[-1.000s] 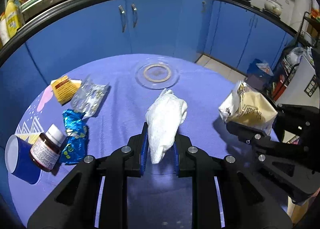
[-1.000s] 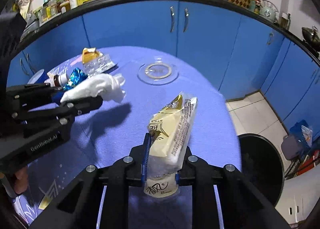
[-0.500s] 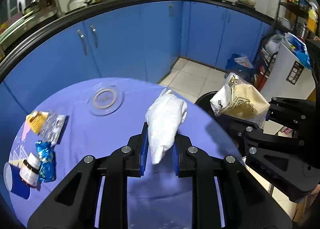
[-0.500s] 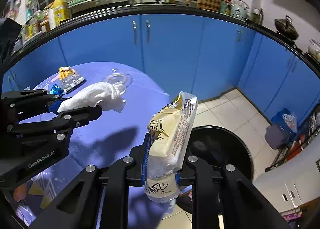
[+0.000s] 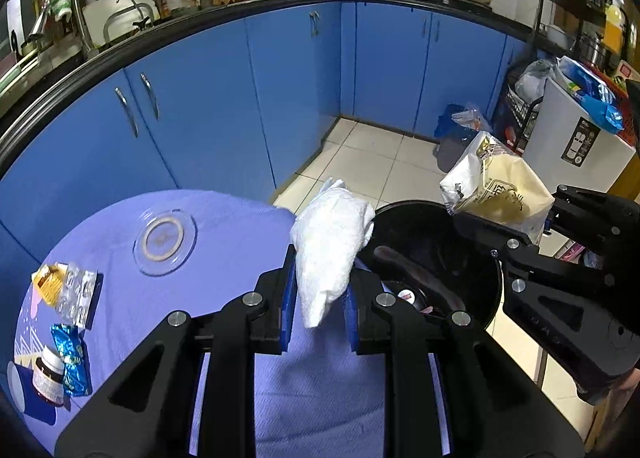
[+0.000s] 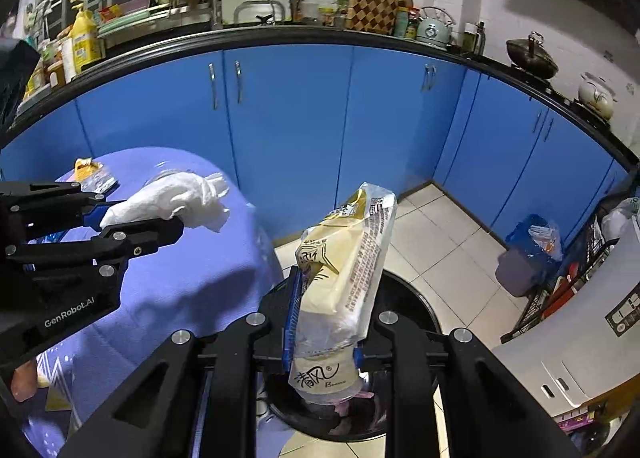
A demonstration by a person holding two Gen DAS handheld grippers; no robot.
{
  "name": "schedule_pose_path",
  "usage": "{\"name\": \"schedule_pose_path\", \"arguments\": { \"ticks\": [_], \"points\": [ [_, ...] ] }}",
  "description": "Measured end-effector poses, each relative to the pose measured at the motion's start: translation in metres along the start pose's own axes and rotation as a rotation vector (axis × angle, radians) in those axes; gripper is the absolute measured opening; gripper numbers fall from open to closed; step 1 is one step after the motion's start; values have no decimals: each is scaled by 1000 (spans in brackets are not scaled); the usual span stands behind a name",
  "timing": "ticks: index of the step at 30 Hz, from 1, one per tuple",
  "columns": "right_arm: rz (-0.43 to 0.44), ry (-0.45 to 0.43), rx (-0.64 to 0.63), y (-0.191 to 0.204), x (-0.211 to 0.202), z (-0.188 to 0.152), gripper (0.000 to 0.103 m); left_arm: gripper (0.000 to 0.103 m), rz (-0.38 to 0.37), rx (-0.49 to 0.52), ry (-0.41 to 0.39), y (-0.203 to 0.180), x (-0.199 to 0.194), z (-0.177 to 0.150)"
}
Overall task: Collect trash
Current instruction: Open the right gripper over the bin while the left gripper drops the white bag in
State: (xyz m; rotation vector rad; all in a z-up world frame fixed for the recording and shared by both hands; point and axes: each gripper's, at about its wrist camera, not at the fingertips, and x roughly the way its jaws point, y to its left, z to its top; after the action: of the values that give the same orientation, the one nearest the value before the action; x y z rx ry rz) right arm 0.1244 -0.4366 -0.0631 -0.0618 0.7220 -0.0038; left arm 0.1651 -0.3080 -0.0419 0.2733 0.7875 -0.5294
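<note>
Left wrist view: blue kitchen cabinets [image 5: 304, 98] curve behind a round table under a lilac cloth [image 5: 224, 258], and just beside the table's edge a black bin [image 5: 486, 266] stands open on the tiled floor. The left gripper [image 5: 318, 290] is clamped on a crumpled white tissue [image 5: 330, 250], which hangs over the table's edge next to the bin's rim. The right gripper [image 5: 516, 226] comes in from the right, closed on a cream and yellow tissue packet [image 5: 496, 186] held above the bin.

On the cloth well to the left lie a clear glass coaster [image 5: 164, 242], a foil blister pack [image 5: 78, 294] touching a yellow wrapper [image 5: 48, 282], a blue foil wrapper [image 5: 72, 358] and a small brown bottle [image 5: 48, 376] with a white cap.

In the right wrist view the same packet [image 6: 344, 270] stands tilted between the right gripper's [image 6: 324, 314] pads, directly over the bin's [image 6: 416, 310] mouth.
</note>
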Motion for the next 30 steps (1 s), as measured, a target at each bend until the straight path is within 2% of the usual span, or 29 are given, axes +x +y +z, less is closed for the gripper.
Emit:
{"name": "schedule_pose_path", "arguments": {
  "ticks": [2,4,5,6,7,8,10,20,24,30],
  "points": [
    [-7,-10,6,-4,0,2,21,21,2,5,-5,-4,1,4],
    [-8,-14,22,-11,2,4,25,21,4,9,-9,-7,3,8],
    [-11,-12,28,-13,3,4,40,21,5,11,-10,-9,4,10],
    [-27,-9,37,-16,5,5,72,21,6,12,-11,-11,5,12],
    [-50,-21,42,-18,4,4,84,21,4,13,-10,-12,6,13],
    [-81,-60,42,-21,0,3,89,21,2,16,-7,-14,8,15],
    [-96,-78,38,-23,-3,3,90,21,-2,23,-2,-17,10,16],
    [-184,-55,93,-54,-4,-12,90,21,-42,84,13,-51,21,25],
    [-192,-53,114,-64,-7,-18,90,21,-58,103,7,-65,23,32],
    [-190,-51,144,-73,-10,-23,90,23,-43,117,-18,-77,24,44]
  ]
}}
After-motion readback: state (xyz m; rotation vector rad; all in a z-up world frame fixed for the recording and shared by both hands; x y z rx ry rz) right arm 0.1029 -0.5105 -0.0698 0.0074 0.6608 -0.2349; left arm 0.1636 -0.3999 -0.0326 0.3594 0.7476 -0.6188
